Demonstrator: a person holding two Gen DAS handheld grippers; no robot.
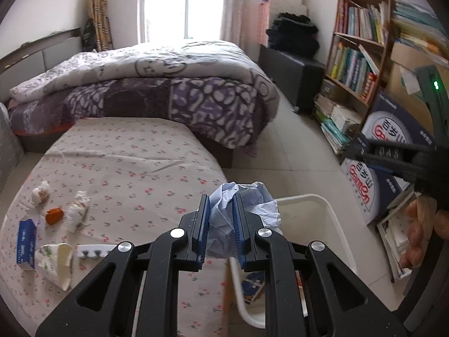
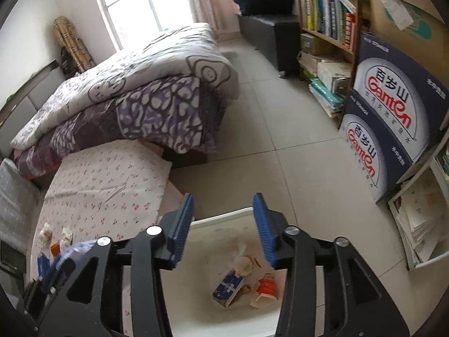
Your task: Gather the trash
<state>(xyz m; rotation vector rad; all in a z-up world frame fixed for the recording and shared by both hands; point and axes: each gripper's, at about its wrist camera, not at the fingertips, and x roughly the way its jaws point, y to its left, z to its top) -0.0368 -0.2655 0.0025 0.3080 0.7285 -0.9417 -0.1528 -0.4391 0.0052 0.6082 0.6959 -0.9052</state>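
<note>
While the left gripper [image 1: 220, 219] sits at lower centre of its own view, we note its blue pads clamped on a crumpled pale-blue paper wad [image 1: 244, 207], which bulges above and to the right of the fingers. The wad hangs at the edge of the floral-sheeted surface [image 1: 126, 163], just left of the white bin [image 1: 331, 213] whose rim shows at lower right of that frame. On the sheet at lower left we log the remaining litter: two crumpled white tissues [image 1: 78, 210], a small orange piece [image 1: 54, 215] between them, a blue-and-white carton [image 1: 26, 241] and a crushed paper cup [image 1: 57, 258]; a white hook strip [image 1: 94, 251] lies just right of the cup. In the right wrist view the right gripper [image 2: 224, 224] holds nothing, its jaws standing wide apart above the bin [image 2: 224, 216], which fills the lower centre of the frame. Inside the bin we see a blue-and-white carton [image 2: 228, 287], an orange-and-white wrapper [image 2: 265, 287] and a crumpled whitish scrap [image 2: 244, 262]. A bed with a purple quilt [image 2: 134, 92] occupies the upper left; stacked printed cartons [image 2: 393, 106] stand at right.
</note>
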